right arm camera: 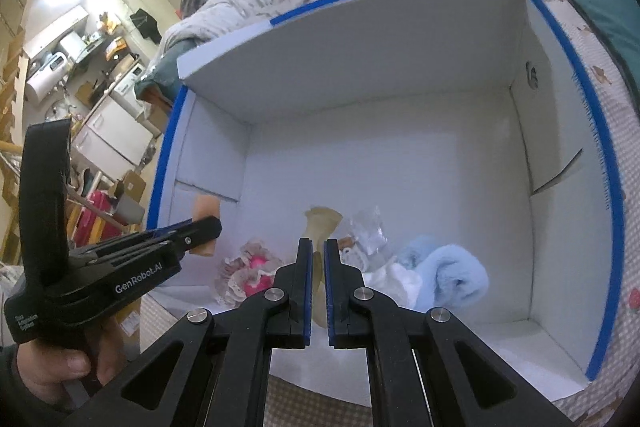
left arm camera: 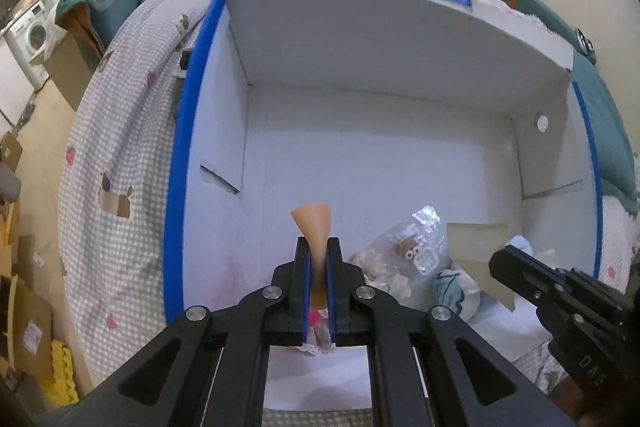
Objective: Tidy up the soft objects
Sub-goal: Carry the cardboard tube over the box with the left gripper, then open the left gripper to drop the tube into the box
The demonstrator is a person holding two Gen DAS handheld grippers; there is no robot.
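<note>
So there's this big white box [left arm camera: 360,155] with blue tape on its rim sitting on a bed [left arm camera: 120,147] that has a checked cover, and both claws are pointing down into it. The left claw [left arm camera: 319,247] is squeezed tight on a peach-coloured rubbery toy [left arm camera: 312,223], whose flared end sticks up past the fingertips above the box floor. In the right wrist view you can see that same claw [right arm camera: 208,227] coming in at the box's left wall with the peach toy [right arm camera: 206,207] poking out either side of it, and a hand [right arm camera: 60,367] wrapped round the grip. The right claw [right arm camera: 319,247] is pinched on a pale yellowish toy [right arm camera: 322,223], the same flared shape, held over the near part of the box floor; the pads look a bit apart around its thin stem, but it's a closed grip. The rest of the soft stuff is piled on the box floor along the near side: a pink frilly doll thing [right arm camera: 250,273] towards the left wall, a crinkly clear plastic bag [right arm camera: 368,229] with small toys in it about the middle, some white fluffy fabric [right arm camera: 392,279] just in front of that, and a rolled light blue plush towel [right arm camera: 452,277] towards the right wall, touching the white fabric. From the left wrist view the right claw [left arm camera: 504,259] comes in from the box's right side, over the blue stuff.
</note>
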